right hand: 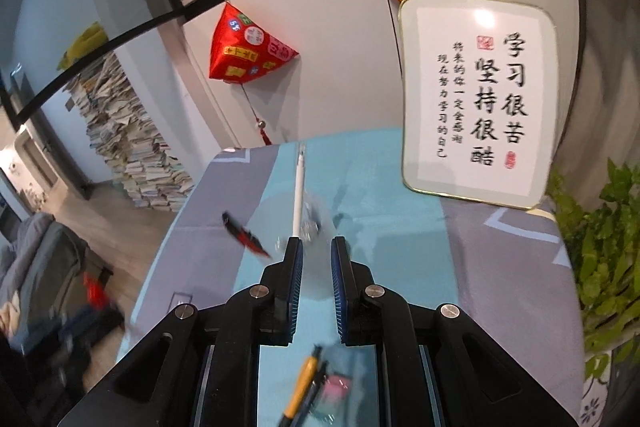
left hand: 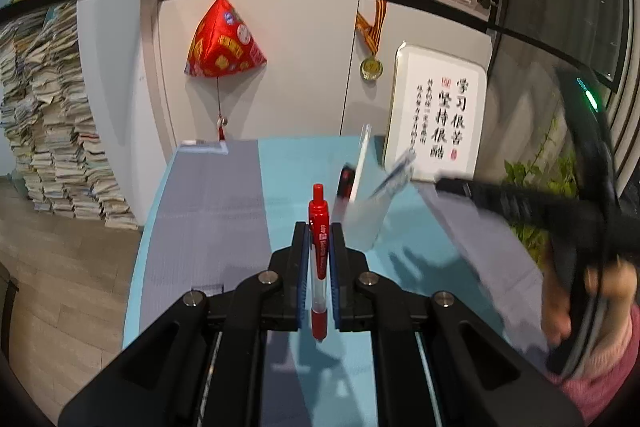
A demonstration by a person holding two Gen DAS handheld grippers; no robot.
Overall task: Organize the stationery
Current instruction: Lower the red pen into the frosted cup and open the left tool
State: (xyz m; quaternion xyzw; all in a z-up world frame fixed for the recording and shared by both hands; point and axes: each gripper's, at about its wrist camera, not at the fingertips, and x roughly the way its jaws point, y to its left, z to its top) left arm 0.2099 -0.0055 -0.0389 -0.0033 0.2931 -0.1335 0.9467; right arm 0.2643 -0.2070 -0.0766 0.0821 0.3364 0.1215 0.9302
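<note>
Clamped between the blue pads of our left gripper (left hand: 319, 227) lay a red-and-clear plastic click pen (left hand: 319, 223), its long axis running straight ahead along the fingers, red cap foremost. A clear plastic pen cup (left hand: 366, 223), already holding a white pen (left hand: 360, 167) and a blue one, stood on the blue-and-grey counter (left hand: 224, 195) just ahead and slightly right of that pen tip. Our right gripper (right hand: 316, 247) appeared nearly closed on nothing, the cup blurred beyond it; a yellow pen (right hand: 302, 387) lay beneath. We judged the left hand nearer for the drop.
</note>
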